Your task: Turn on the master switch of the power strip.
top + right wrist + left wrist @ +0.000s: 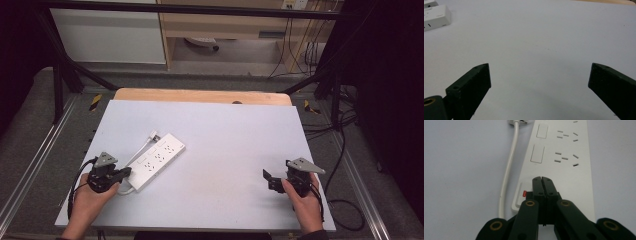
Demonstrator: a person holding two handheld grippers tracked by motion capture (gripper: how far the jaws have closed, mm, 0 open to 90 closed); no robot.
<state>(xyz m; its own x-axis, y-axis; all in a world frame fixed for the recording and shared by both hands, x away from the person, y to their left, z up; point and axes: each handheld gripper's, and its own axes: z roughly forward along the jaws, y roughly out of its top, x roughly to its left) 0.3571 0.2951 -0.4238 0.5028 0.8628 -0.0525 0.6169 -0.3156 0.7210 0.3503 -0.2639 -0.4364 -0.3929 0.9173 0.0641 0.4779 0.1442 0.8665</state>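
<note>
White power strip point(157, 160) lying diagonally on pale worktop point(225, 135), cord looping at near end. Left tongs point(126, 172) at strip's near end; right tongs point(266, 176) well apart over bare surface, each in a hand.

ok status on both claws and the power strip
left claw shut, over power strip near its switch. right claw open, holding nothing. nothing in the way.
</note>
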